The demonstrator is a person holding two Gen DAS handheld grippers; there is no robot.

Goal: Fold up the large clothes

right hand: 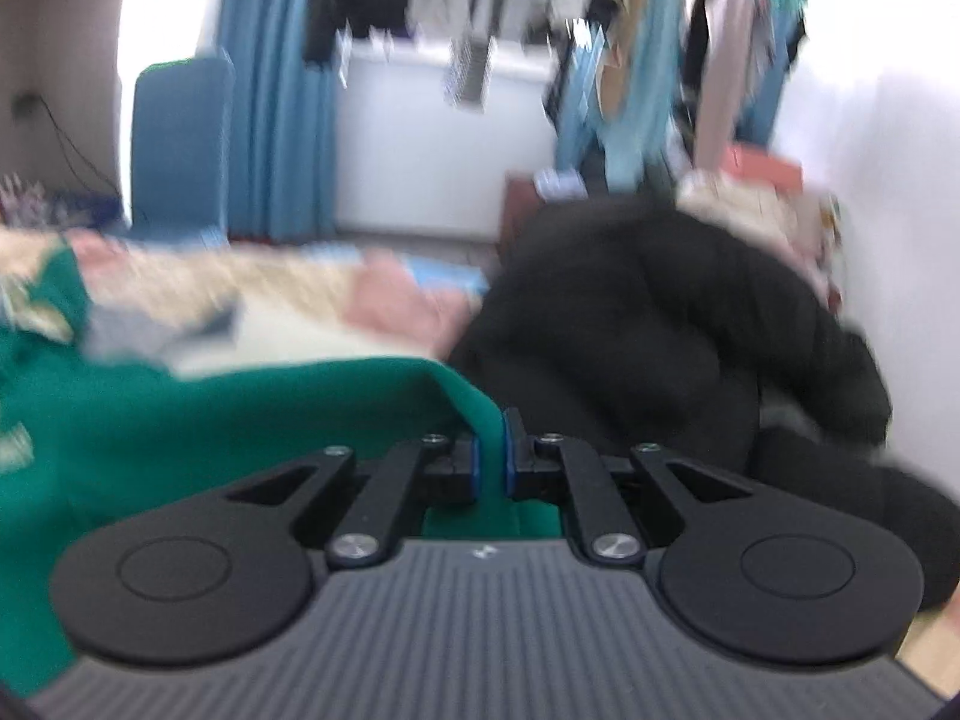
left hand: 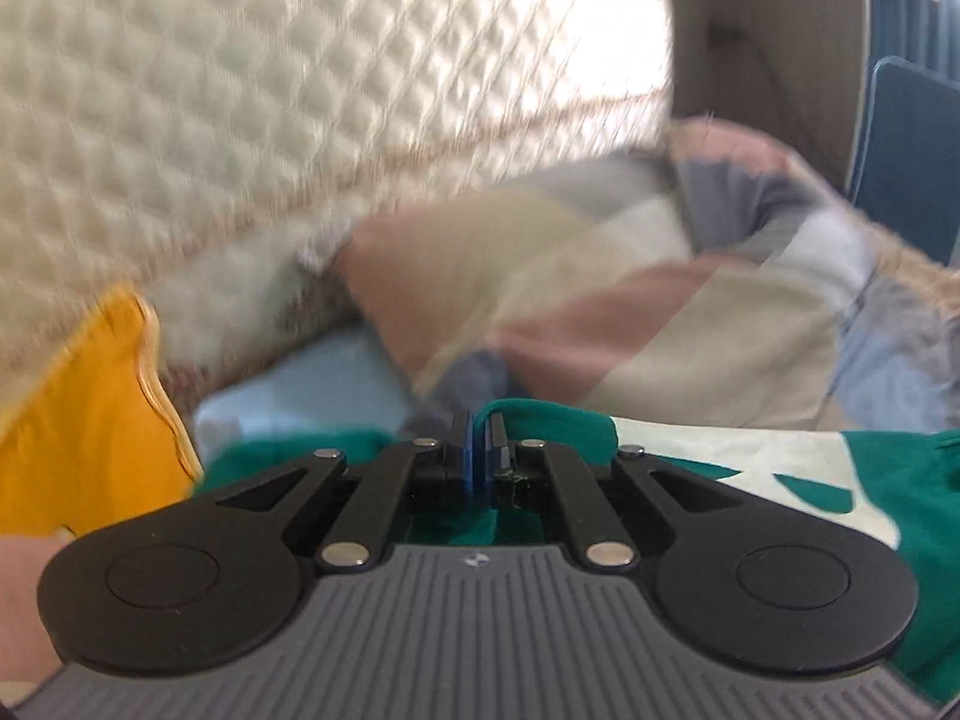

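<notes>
A green garment with a white print (left hand: 900,480) lies under and to the right of my left gripper (left hand: 480,450), which is shut on a fold of its green cloth. In the right wrist view the same green garment (right hand: 210,420) stretches to the left, and my right gripper (right hand: 492,456) is shut on its edge, the cloth pinched between the blue pads. Both views are blurred by motion.
A patchwork blanket (left hand: 600,300) lies ahead on the bed, with a yellow garment (left hand: 90,420) at left and a quilted white headboard (left hand: 300,90) behind. A black coat (right hand: 660,330) lies ahead right. A blue chair (right hand: 180,138) and hanging clothes (right hand: 630,60) stand behind.
</notes>
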